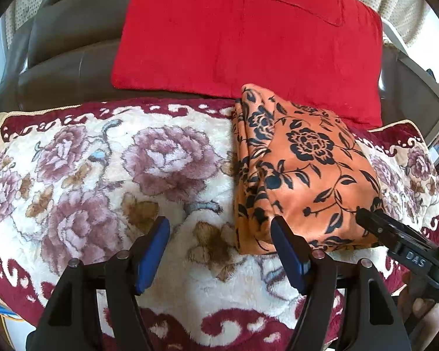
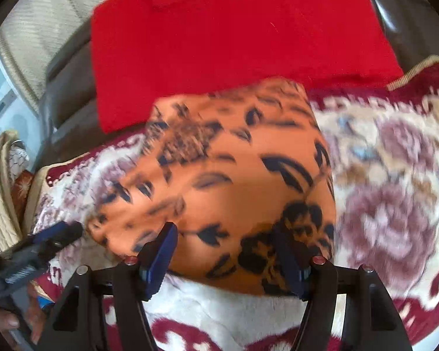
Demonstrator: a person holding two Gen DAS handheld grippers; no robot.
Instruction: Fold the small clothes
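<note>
A folded orange garment with black flowers (image 1: 301,169) lies on a plush floral blanket (image 1: 102,175); it also shows, blurred, in the right wrist view (image 2: 225,181). My left gripper (image 1: 221,234) is open and empty, its right finger at the garment's near left corner. My right gripper (image 2: 228,251) is open, its jaws over the garment's near edge with nothing clamped. The right gripper's tip (image 1: 374,222) touches the garment's right corner in the left wrist view. The left gripper (image 2: 52,237) shows at the left in the right wrist view.
A red cushion (image 1: 243,35) leans on the brown leather sofa back (image 1: 73,46) just behind the garment. The blanket (image 2: 389,204) covers the seat. Cream fabric (image 2: 38,29) hangs at the far left.
</note>
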